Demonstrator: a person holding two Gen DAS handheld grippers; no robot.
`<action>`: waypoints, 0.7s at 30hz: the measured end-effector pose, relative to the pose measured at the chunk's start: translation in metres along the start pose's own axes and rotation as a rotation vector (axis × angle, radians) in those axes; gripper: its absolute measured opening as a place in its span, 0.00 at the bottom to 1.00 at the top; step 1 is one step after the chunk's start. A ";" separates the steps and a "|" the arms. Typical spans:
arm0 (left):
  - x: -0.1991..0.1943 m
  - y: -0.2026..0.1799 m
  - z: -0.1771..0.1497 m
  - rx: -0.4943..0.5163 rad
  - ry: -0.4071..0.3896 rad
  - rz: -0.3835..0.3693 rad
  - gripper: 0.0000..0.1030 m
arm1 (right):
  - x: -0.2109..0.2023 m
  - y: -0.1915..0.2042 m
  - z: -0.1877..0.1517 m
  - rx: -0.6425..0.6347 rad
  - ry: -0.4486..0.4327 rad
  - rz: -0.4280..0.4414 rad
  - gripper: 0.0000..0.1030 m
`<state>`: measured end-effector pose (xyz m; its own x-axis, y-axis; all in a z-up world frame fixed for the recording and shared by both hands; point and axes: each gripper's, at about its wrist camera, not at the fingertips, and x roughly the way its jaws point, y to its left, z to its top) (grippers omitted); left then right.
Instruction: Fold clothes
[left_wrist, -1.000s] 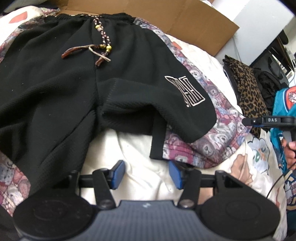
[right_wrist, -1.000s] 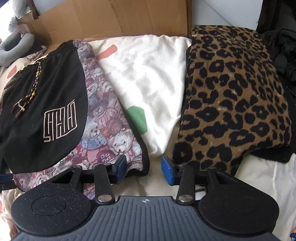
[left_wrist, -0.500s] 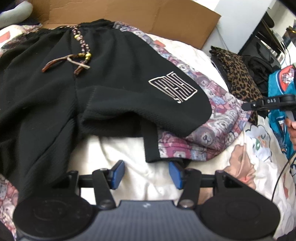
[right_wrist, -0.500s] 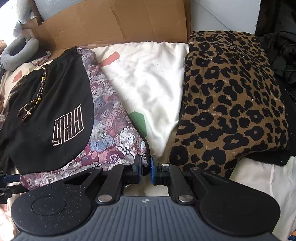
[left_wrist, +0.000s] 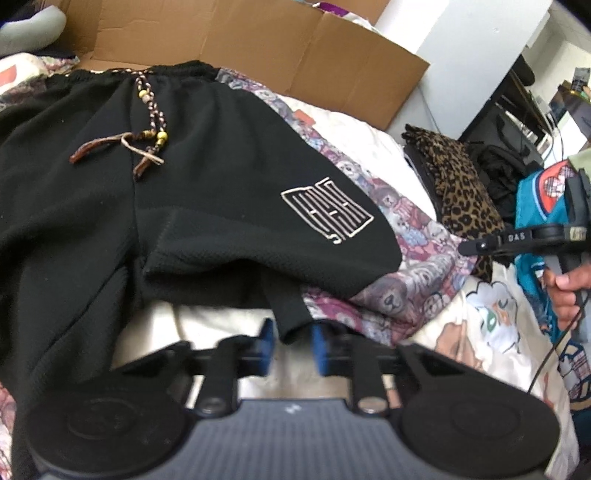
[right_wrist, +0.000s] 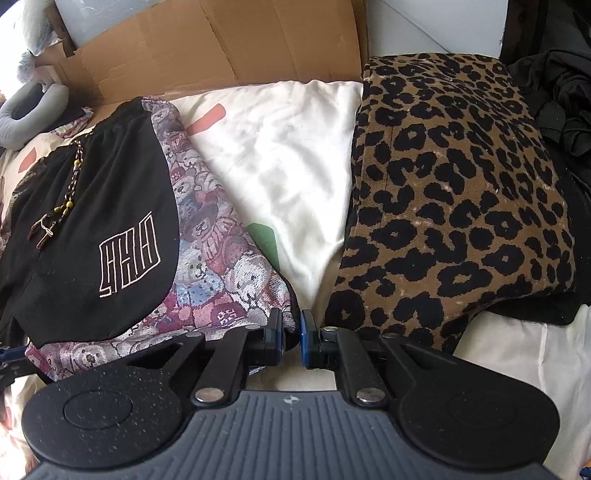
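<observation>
Left wrist view: black shorts (left_wrist: 207, 192) lie spread on the bed (left_wrist: 480, 332), waistband toward the far edge by the cardboard (left_wrist: 295, 48), beaded drawstring (left_wrist: 147, 122) trailing down the front. White line logo (left_wrist: 327, 210) sits on the leg nearer the right side. Teddy-print side panel (left_wrist: 399, 273) runs along that leg's outer edge. Left gripper (left_wrist: 291, 349) at the near edge of the bed, jaws closing w/ the black hem strip of the inner leg between the blue pads; pads look just at the cloth, picture blurred there so firm contact can't be told. At the right edge of the bed, leopard-print cloth (left_wrist: 461, 192); beyond it a dark clothes heap and teal fabric. Right gripper (left_wrist: 469, 246) comes in from the right at the outer corner of the shorts' leg, a hand (left_wrist: 569, 291) on its handle.

Right wrist view: right gripper (right_wrist: 291, 334) nearly closed, blue pads clamped on the black-trimmed corner of the teddy-print panel (right_wrist: 229, 273) at the hem. Shorts lie to the left, logo (right_wrist: 127, 254) facing up, drawstring (right_wrist: 70, 195) further left. White sheet bare in the middle. Folded leopard-print cloth (right_wrist: 450, 199) takes the right side, near but apart from the shorts. Cardboard (right_wrist: 221, 44) stands along the far edge; grey neck pillow (right_wrist: 33, 107) at the far left corner.
</observation>
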<state>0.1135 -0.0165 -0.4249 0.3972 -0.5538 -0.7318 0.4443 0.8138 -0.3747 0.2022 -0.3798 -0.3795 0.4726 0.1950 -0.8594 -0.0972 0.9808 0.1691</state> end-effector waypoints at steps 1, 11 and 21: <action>0.000 0.000 0.000 -0.003 -0.003 -0.006 0.11 | 0.000 0.000 0.000 -0.002 0.000 0.000 0.08; -0.039 -0.011 0.004 0.038 -0.018 -0.058 0.03 | -0.004 0.000 0.002 -0.007 -0.010 0.002 0.08; -0.080 -0.025 -0.004 0.063 0.035 -0.124 0.02 | -0.008 0.001 0.004 0.000 -0.021 0.001 0.08</action>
<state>0.0677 0.0082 -0.3597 0.3080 -0.6422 -0.7020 0.5384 0.7259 -0.4279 0.2019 -0.3805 -0.3706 0.4911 0.1959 -0.8488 -0.0976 0.9806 0.1698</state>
